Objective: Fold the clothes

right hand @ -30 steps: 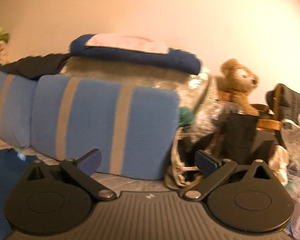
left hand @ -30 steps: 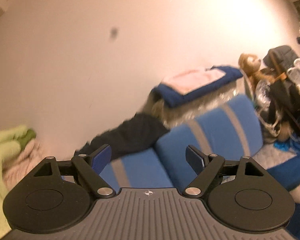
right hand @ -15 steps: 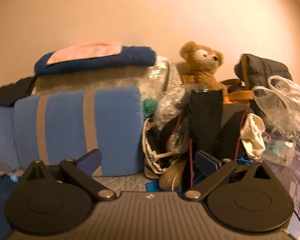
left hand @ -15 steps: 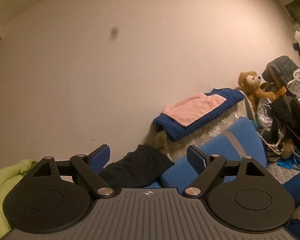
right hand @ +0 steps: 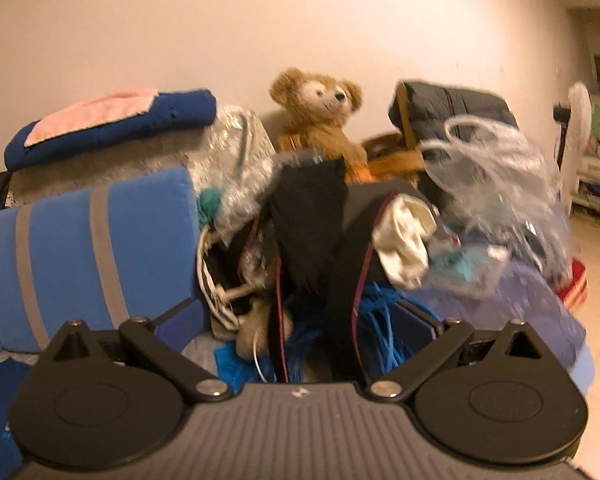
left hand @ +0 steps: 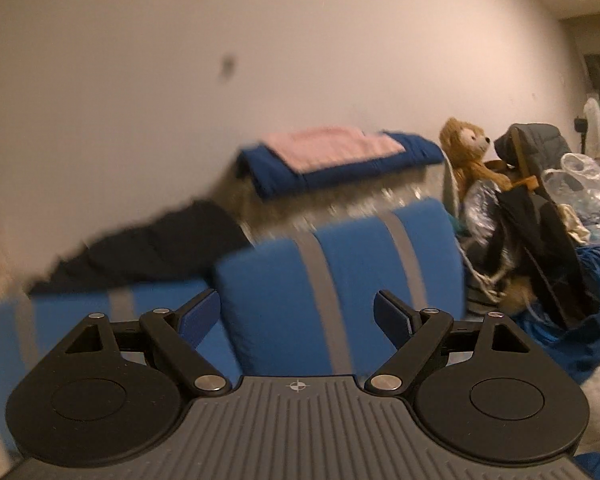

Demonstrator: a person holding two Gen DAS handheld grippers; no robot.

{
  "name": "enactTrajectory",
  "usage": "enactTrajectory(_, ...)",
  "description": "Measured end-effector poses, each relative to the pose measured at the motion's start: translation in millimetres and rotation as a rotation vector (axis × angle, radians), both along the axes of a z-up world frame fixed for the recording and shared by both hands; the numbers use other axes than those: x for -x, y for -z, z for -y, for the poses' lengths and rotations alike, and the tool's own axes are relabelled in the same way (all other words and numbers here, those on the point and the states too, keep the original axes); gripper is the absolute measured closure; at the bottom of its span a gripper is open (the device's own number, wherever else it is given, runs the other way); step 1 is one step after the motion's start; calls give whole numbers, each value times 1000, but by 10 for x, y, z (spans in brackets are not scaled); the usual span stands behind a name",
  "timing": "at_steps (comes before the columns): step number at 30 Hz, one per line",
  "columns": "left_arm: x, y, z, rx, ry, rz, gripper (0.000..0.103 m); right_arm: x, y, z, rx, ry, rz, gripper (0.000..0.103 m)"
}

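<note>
My left gripper (left hand: 298,314) is open and empty, held in the air facing a blue cushion with grey stripes (left hand: 340,276). A black garment (left hand: 152,246) lies on the cushions to the left. A folded blue garment with a pink one on top (left hand: 340,158) rests on a wrapped bundle behind. My right gripper (right hand: 300,326) is open and empty, facing a heap of clothes and bags with a black strap-edged garment (right hand: 316,240) in front. The folded blue and pink stack (right hand: 108,128) shows at the left there.
A brown teddy bear (right hand: 320,120) sits against the wall. Clear plastic bags (right hand: 496,200), a dark jacket over a chair (right hand: 448,108), blue cloth (right hand: 380,320) and a white cloth (right hand: 404,240) crowd the right. A white fan (right hand: 576,136) stands far right.
The left view has tilted down and swung right, so the cushions fill the centre. The right view has swung further right onto the clutter heap. Both grippers stay open.
</note>
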State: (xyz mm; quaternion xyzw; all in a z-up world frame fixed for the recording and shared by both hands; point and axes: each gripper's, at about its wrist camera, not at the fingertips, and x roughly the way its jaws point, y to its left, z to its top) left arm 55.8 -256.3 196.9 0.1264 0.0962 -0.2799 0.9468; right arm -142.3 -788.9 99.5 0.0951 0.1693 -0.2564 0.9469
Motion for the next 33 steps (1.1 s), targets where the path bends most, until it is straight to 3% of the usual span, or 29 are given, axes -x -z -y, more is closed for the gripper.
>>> enactTrajectory(6,-23,637,245,-1,65,-111,18,287,468,38,-70,-39,-91,5)
enactTrajectory(12,-79,1228,332,47,77,-237,18,477,1057,61,-188,-44,-171,30)
enactTrajectory(19,-118,1788,192,92,62,-357,18,484,1552,189,-419,-11,-120,54)
enactTrajectory(25,-159,1984,-45,175,9,-393,18,389,1902,289,-595,20,-35,59)
enactTrajectory(33,-185,1981,-94,201,-23,-400,18,295,2231,351,-689,91,23,59)
